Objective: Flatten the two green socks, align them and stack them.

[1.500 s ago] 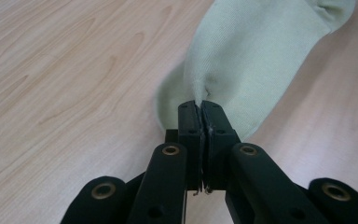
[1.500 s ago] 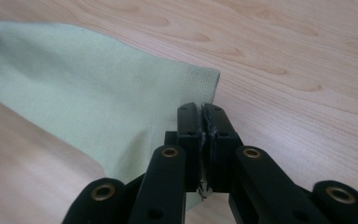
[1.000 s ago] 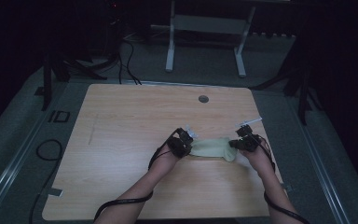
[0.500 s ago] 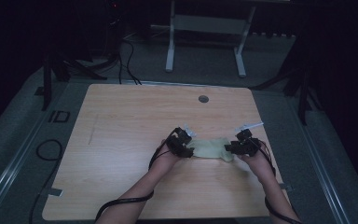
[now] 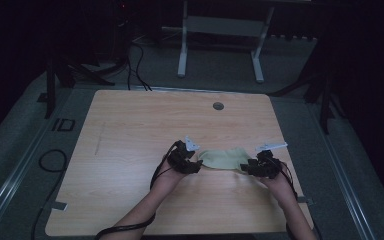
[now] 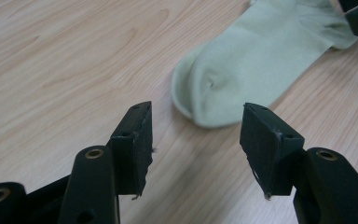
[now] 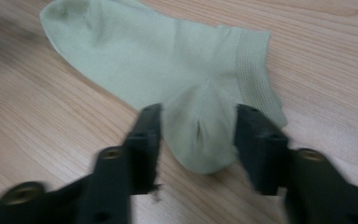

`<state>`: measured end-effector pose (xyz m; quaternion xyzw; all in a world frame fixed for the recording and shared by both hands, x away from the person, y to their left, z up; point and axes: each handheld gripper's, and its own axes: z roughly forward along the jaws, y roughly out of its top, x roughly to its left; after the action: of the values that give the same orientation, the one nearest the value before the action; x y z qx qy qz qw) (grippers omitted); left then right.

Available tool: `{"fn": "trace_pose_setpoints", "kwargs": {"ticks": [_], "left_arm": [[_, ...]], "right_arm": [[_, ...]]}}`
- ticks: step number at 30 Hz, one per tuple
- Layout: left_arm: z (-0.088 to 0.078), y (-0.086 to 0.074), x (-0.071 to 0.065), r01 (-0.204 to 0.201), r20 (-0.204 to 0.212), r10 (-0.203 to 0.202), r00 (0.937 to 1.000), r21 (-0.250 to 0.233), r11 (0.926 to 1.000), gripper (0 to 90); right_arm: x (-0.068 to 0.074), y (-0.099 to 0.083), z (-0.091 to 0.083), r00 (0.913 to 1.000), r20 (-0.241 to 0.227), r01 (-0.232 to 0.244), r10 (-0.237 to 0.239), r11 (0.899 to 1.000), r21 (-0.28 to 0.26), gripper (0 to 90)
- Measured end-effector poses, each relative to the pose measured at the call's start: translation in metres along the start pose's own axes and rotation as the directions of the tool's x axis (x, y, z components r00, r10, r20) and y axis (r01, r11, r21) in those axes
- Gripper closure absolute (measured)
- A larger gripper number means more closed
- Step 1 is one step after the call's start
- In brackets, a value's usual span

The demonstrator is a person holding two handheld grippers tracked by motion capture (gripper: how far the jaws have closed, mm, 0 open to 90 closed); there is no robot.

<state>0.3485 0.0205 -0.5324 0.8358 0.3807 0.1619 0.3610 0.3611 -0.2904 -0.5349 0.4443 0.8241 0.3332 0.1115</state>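
Sock (image 5: 223,159), pale green, lies flat on the wooden bench (image 5: 130,140), on the person's side of the small round hole (image 5: 218,106). Left tongs (image 6: 196,140) sit open just short of the sock's toe. Right tongs (image 7: 198,135) are open too, straddling its heel without gripping. Judging by this, nothing is grasped yet; any lifting or folding remains undone.

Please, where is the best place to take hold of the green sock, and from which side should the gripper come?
Probably at its ends. The sock lies flat, so only edges offer a bite. The open right gripper already straddles the heel bulge near the ribbed cuff; the open left gripper faces the rounded toe. Come in low along the table.
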Motion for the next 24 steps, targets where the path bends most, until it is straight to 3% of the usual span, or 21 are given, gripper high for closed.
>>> {"fn": "trace_pose_setpoints", "kwargs": {"ticks": [4,6,9,12,16,22,24], "left_arm": [[-0.004,-0.016,0.000,0.037,0.013,-0.037,0.9992,0.009,0.9993,31.5],[-0.005,-0.024,-0.003,0.043,0.035,-0.044,0.9984,0.024,0.9988,21.7],[-0.010,-0.032,-0.007,0.020,0.030,-0.021,0.9993,0.015,0.9997,15.9],[-0.014,-0.040,-0.009,0.016,0.052,-0.017,0.9985,0.023,0.9996,12.9],[-0.020,-0.052,-0.010,-0.015,0.049,0.013,0.9987,0.038,0.9992,5.1],[-0.032,-0.068,0.002,0.010,0.075,-0.010,0.9972,-0.002,1.0000,4.2],[-0.035,-0.071,0.006,0.010,0.083,-0.011,0.9965,0.009,0.9999,4.2]], "right_arm": [[0.000,-0.010,-0.006,0.9993,0.008,0.036,-0.036,0.997,-0.067,28.3],[-0.002,-0.015,-0.007,0.9986,0.004,0.053,-0.053,0.998,-0.040,18.2],[-0.005,-0.023,-0.009,0.9983,-0.006,0.057,-0.058,0.996,-0.067,17.8],[-0.004,-0.032,-0.012,0.9961,0.009,0.088,-0.087,0.993,-0.077,14.8],[-0.005,-0.042,-0.016,0.9959,-0.022,0.086,-0.088,0.992,-0.094,15.6],[-0.012,-0.056,-0.020,0.9984,0.000,0.056,-0.057,0.991,-0.121,14.8],[-0.013,-0.060,-0.022,0.9991,0.009,0.042,-0.042,0.990,-0.131,14.8]]}}
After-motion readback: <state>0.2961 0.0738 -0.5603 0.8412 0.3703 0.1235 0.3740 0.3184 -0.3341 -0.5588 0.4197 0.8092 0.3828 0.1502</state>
